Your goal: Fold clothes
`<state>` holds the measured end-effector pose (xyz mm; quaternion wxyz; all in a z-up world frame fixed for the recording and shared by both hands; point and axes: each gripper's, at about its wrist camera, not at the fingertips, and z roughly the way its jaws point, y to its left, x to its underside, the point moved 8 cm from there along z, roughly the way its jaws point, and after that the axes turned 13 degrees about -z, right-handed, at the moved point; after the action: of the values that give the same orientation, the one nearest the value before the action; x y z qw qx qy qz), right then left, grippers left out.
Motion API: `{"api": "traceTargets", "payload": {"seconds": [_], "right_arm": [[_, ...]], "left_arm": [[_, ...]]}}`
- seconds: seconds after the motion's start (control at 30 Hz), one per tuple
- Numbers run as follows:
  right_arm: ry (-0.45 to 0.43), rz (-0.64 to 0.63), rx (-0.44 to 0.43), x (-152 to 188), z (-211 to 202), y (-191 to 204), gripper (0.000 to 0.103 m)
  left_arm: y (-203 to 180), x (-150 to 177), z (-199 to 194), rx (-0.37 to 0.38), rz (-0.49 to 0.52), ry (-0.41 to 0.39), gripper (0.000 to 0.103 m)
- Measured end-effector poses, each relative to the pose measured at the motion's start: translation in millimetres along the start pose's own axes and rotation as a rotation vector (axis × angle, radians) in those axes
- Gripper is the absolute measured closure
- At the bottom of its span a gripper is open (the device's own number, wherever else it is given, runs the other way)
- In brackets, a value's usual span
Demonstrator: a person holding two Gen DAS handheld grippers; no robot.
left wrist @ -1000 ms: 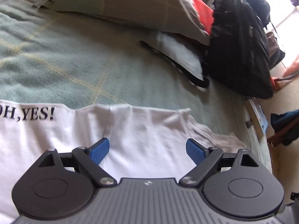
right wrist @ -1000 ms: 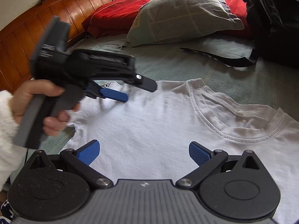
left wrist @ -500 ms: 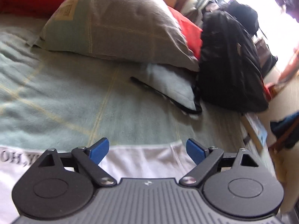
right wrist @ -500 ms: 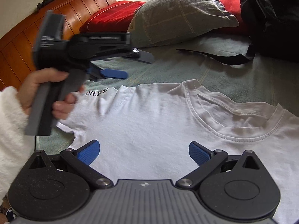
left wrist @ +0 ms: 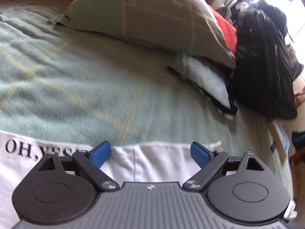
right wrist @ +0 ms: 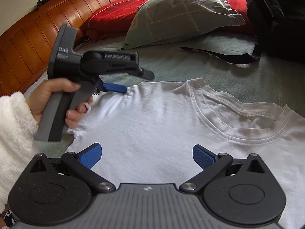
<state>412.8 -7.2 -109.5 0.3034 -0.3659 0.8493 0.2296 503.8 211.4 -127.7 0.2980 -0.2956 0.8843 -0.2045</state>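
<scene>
Two handheld grippers work over a white T-shirt [right wrist: 156, 126] spread flat on a bed. Seen from the right wrist, the right gripper [right wrist: 147, 155] hangs over the shirt's chest with its blue fingers [right wrist: 203, 156] spread wide and nothing between them. To its left, the left gripper [right wrist: 124, 82] is held by a hand [right wrist: 51, 95] in a fluffy white sleeve [right wrist: 15, 133]; its blue lower finger tip reaches the puckered cloth at the shirt's shoulder, and the left wrist view shows its jaws parted and gripping nothing, poised above the shirt's upper edge beside the printed words "OH, YES" [left wrist: 24, 148].

The shirt lies on a pale green bedspread [left wrist: 80, 87] crossed by thin yellow lines, neckline [right wrist: 234, 118] toward the pillows. A grey-green pillow [right wrist: 183, 13] leans over red cushions [right wrist: 112, 13] against a wooden headboard [right wrist: 32, 34]. At the bed's far right a black backpack [right wrist: 278, 17] stands, one strap [right wrist: 225, 54] trailing across the cover. Beyond the bed's edge, the left wrist view takes in a bright window and cluttered furniture, too blurred to make out
</scene>
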Motion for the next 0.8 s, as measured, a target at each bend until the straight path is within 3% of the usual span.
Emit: {"api": "traceTargets", "payload": {"seconds": [0.17, 0.27, 0.43, 0.67, 0.8], "right_arm": [[0.000, 0.002, 0.002, -0.4, 0.6, -0.1, 0.000], [0.007, -0.004, -0.002, 0.2, 3.6, 3.3, 0.000], [0.021, -0.029, -0.010, 2.4, 8.9, 12.3, 0.000], [0.026, -0.019, 0.002, 5.0, 11.1, 8.3, 0.000], [0.023, -0.011, 0.001, 4.9, 10.3, 6.5, 0.000]], "left_arm": [[0.6, -0.8, -39.3, -0.001, 0.084, -0.043, 0.012], [16.0, 10.2, -46.9, -0.032, 0.103, 0.011, 0.012], [42.3, 17.1, -29.7, 0.002, 0.007, 0.064, 0.012], [55.3, -14.4, -21.1, -0.043, -0.056, -0.071, 0.012], [49.5, -7.0, -43.3, -0.033, -0.003, -0.077, 0.012]]}}
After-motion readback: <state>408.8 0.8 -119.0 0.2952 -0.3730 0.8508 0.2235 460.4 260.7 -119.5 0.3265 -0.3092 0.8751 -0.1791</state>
